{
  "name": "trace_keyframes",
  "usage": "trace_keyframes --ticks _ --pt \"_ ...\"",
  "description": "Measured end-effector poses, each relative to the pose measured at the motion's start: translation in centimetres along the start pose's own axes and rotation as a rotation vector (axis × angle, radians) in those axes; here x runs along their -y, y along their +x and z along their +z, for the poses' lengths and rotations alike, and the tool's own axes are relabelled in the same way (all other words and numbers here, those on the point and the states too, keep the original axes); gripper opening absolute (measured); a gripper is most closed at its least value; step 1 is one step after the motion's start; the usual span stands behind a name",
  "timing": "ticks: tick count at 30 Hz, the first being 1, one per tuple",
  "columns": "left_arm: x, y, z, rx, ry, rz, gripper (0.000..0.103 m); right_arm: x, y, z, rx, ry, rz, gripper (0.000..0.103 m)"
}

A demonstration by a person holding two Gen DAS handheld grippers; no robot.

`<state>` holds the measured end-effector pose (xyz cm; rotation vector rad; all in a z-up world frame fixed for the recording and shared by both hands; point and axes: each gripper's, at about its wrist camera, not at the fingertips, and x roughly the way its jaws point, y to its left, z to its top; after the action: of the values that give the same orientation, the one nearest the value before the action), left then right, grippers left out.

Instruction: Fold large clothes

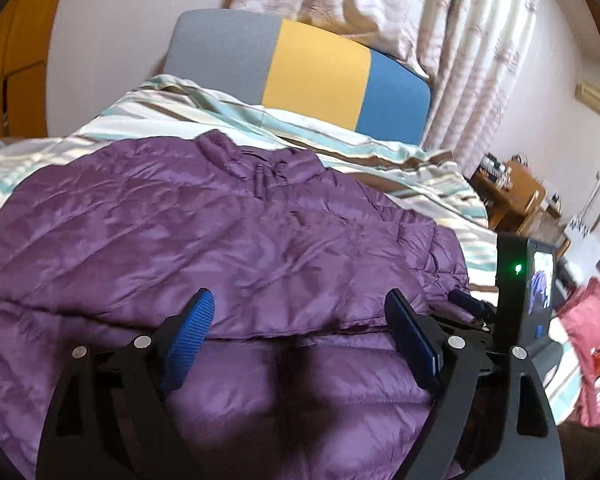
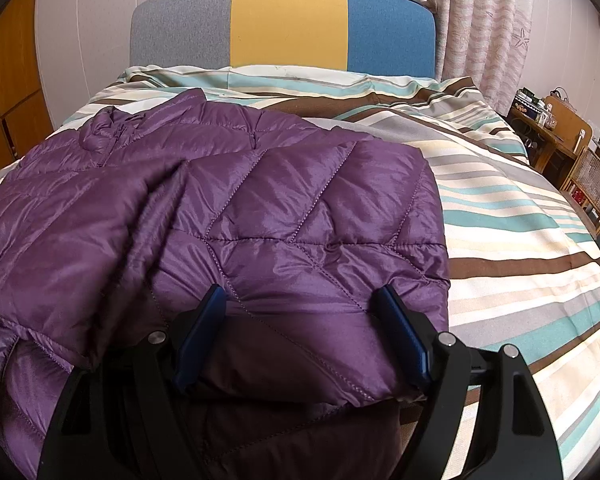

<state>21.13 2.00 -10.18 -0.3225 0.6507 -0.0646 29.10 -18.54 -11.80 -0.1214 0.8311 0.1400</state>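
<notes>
Purple jacket (image 2: 260,216) | hem behind right tongs (image 2: 300,320) | L edge cut off

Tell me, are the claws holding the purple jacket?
No. Both the left claw and the right claw are open over the jacket, pinching nothing.

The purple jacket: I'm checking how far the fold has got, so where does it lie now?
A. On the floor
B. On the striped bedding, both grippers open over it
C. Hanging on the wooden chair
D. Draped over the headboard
B: the purple jacket lies on the striped bedding, with the left gripper and right gripper open above its near edge.
</notes>
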Motion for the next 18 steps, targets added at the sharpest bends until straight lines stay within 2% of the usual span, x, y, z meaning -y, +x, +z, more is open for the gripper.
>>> trace_keyframes --ticks 4,7,8,10,12,15,16,18 --pt "-3.2 -1.8 0.9 0.045 -0.076 0.057 0.086 0.5 -0.8 0.0 0.028 0.017 0.009 0.079" --pt "-6.1 -2.1 2.1 0.053 -0.084 0.155 0.086 1.2 -2.3 0.3 0.071 0.050 0.013 0.076" --pt "-7.3 -2.2 2.5 0.062 -0.083 0.208 0.086 1.4 -2.9 0.4 0.090 0.062 0.018 0.073" --pt "-9.3 -1.9 3.1 0.061 -0.101 0.274 0.086 1.6 -5.4 1.0 0.167 0.109 0.053 0.072" --pt "-11.6 -0.9 3.1 0.017 -0.141 0.324 0.077 0.8 -6.9 1.9 0.208 0.110 0.111 0.069" --pt "-14.4 0.0 2.3 -0.028 -0.236 0.325 0.074 -2.8 -7.1 3.3 0.180 -0.001 0.206 0.061" --pt "-14.5 0.0 2.0 -0.025 -0.242 0.321 0.074 -4.1 -6.6 3.6 0.160 -0.036 0.232 0.060" --pt "-14.3 0.0 1.8 -0.019 -0.228 0.327 0.074 -6.4 -5.1 4.1 0.107 -0.093 0.280 0.050"
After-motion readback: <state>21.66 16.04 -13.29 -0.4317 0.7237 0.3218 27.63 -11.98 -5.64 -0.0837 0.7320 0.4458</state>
